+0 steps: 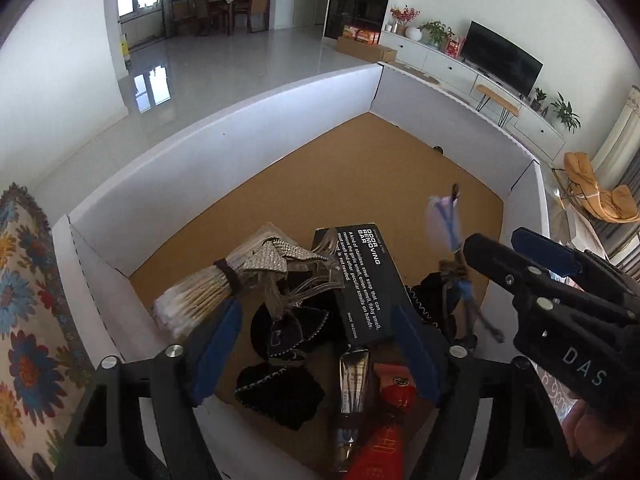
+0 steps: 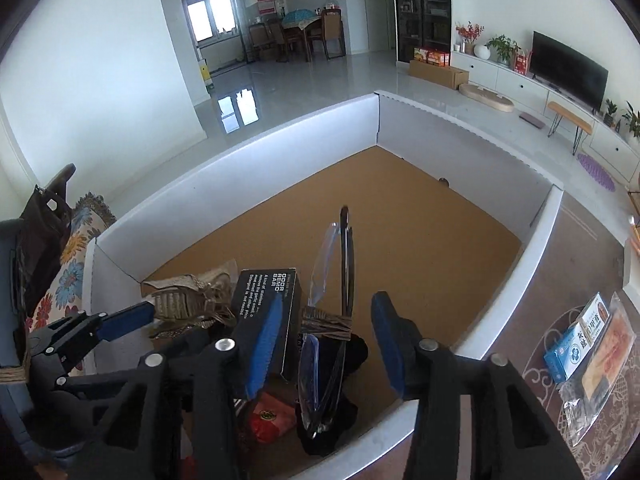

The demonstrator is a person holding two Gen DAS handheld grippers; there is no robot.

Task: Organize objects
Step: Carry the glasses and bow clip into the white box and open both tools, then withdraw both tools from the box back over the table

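Note:
A white-walled box [image 1: 224,136] with a cork floor holds a pile at its near corner: a bundle of cotton swabs [image 1: 196,300], a glittery silver piece [image 1: 272,260], a black "Odor Removing Bar" box [image 1: 360,280], black cloth pieces [image 1: 280,392] and a red tube [image 1: 388,432]. My left gripper [image 1: 318,348] hangs open over this pile, gripping nothing. My right gripper [image 2: 326,344] is open too. A black stick in a clear plastic sleeve [image 2: 344,272], tied with twine, stands between its blue pads [image 2: 264,344] without either pressing on it. In the left wrist view that sleeve [image 1: 444,216] is blurred, beside the right gripper [image 1: 496,240].
The far part of the cork floor [image 2: 400,216] is bare. Outside the right wall, on a patterned cloth, lie a blue medicine box [image 2: 568,352] and a clear plastic packet [image 2: 600,364]. A floral cushion [image 1: 24,320] presses against the left wall.

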